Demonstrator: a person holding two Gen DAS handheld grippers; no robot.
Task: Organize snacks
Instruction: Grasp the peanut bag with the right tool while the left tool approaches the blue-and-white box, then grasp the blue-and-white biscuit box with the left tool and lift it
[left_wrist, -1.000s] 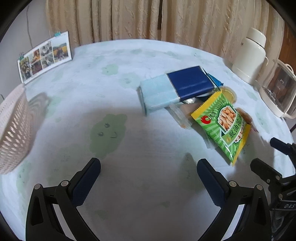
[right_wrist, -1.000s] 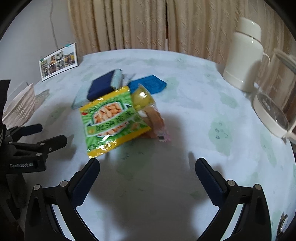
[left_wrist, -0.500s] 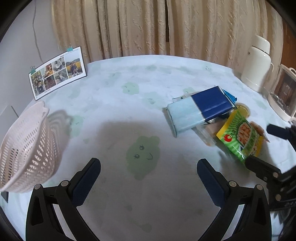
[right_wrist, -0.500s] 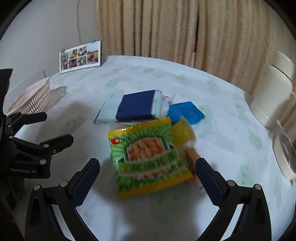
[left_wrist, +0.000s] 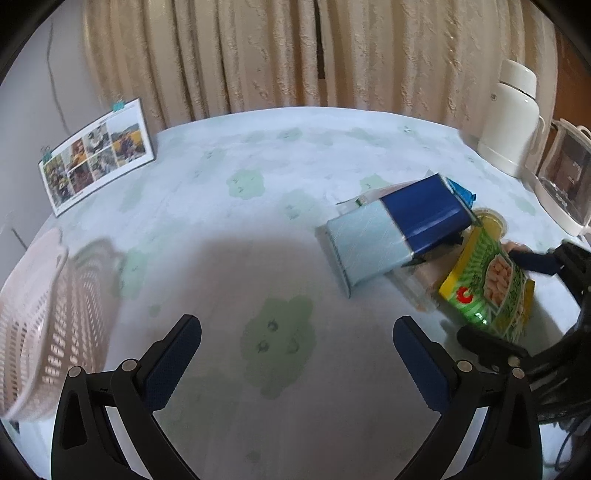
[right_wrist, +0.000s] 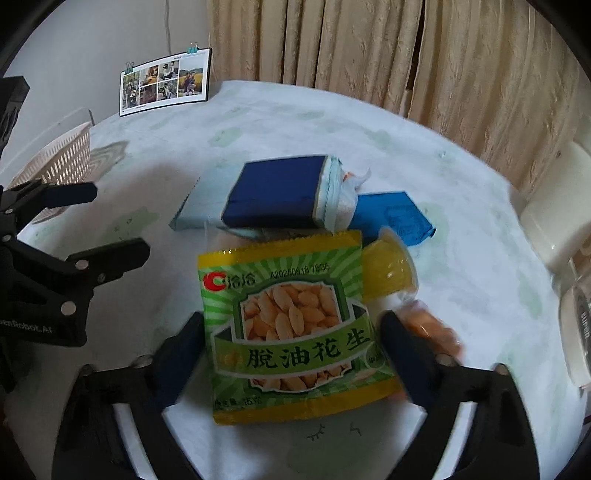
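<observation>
A pile of snacks lies on the pale green tablecloth (left_wrist: 221, 229). It holds a green and yellow peanut bag (right_wrist: 288, 325), a box (right_wrist: 277, 195) that is dark blue and pale blue, a flat blue packet (right_wrist: 391, 218), a yellow jelly cup (right_wrist: 388, 269) and an orange snack in clear wrap (right_wrist: 432, 328). My right gripper (right_wrist: 295, 328) is open, one finger on each side of the peanut bag. My left gripper (left_wrist: 295, 332) is open over bare cloth, left of the pile and holding nothing. The peanut bag (left_wrist: 487, 284) and box (left_wrist: 399, 236) show at the right of the left wrist view.
A pinkish lattice basket (left_wrist: 37, 314) stands at the table's left edge. A photo calendar (left_wrist: 96, 155) leans at the back left. A white thermos (left_wrist: 513, 118) and a kettle (left_wrist: 565, 184) stand at the back right. Curtains hang behind the table.
My right gripper has closed in on the peanut bag, which now lies between its open fingers. The left wrist view has shifted, so the pile sits further right and the basket shows more.
</observation>
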